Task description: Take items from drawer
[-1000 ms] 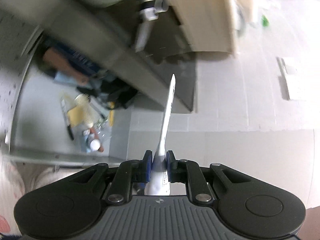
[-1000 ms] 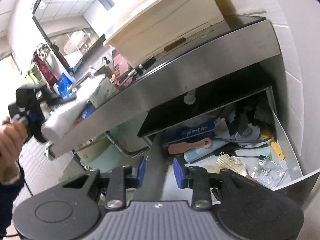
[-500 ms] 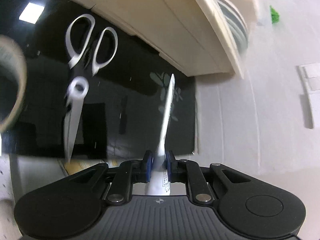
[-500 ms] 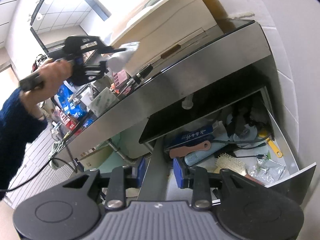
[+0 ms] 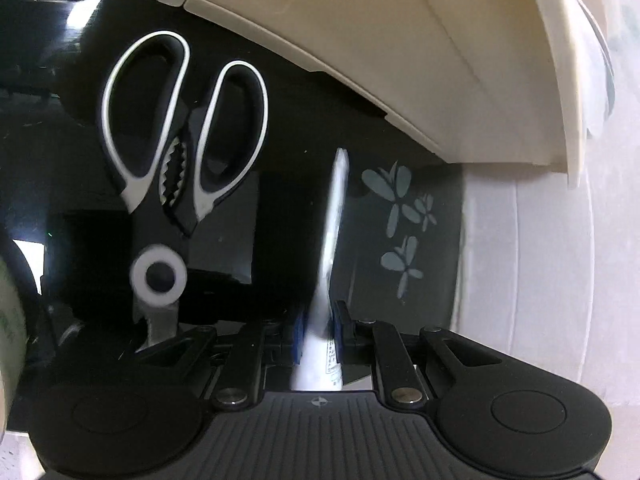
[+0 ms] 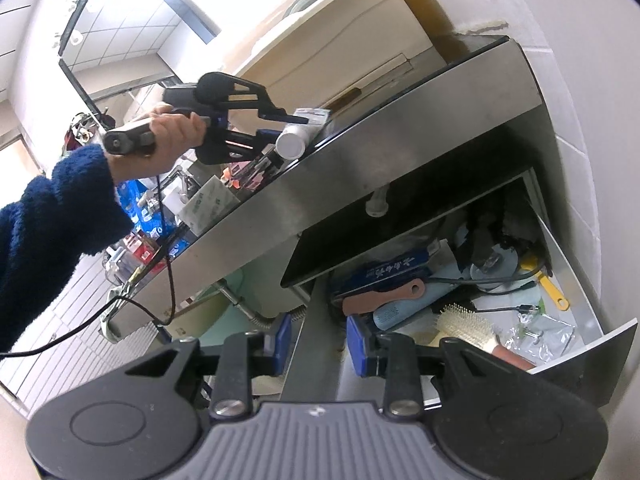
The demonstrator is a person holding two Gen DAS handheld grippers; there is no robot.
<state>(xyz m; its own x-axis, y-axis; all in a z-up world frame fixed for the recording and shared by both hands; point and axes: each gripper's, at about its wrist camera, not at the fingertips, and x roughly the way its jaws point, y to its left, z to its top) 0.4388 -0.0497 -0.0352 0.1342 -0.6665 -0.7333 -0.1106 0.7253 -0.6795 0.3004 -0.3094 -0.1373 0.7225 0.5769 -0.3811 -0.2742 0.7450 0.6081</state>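
Observation:
My left gripper (image 5: 318, 320) is shut on a white tube (image 5: 334, 216), which points forward over the glossy black countertop (image 5: 280, 208), just right of the scissors (image 5: 180, 128). The right wrist view shows that left gripper (image 6: 280, 132) in a person's hand (image 6: 168, 140), holding the tube (image 6: 296, 140) at the countertop's edge. My right gripper (image 6: 316, 336) is shut on a steel edge of the open drawer (image 6: 560, 264). Inside the drawer lie a hairbrush (image 6: 468, 326), a pink-handled item (image 6: 384, 298), a blue box (image 6: 384, 272) and a yellow tool (image 6: 548, 286).
A large cream box (image 5: 400, 60) stands on the countertop close above the tube's tip. A white tiled wall (image 5: 540, 260) borders the counter on the right. Boxes and packets (image 6: 208, 204) crowd the counter's far left. A black cable (image 6: 168, 280) hangs from the left gripper.
The left gripper carried the tube from above the open drawer up over the black countertop, and now sits closer to the scissors. The right gripper has kept its place on the drawer.

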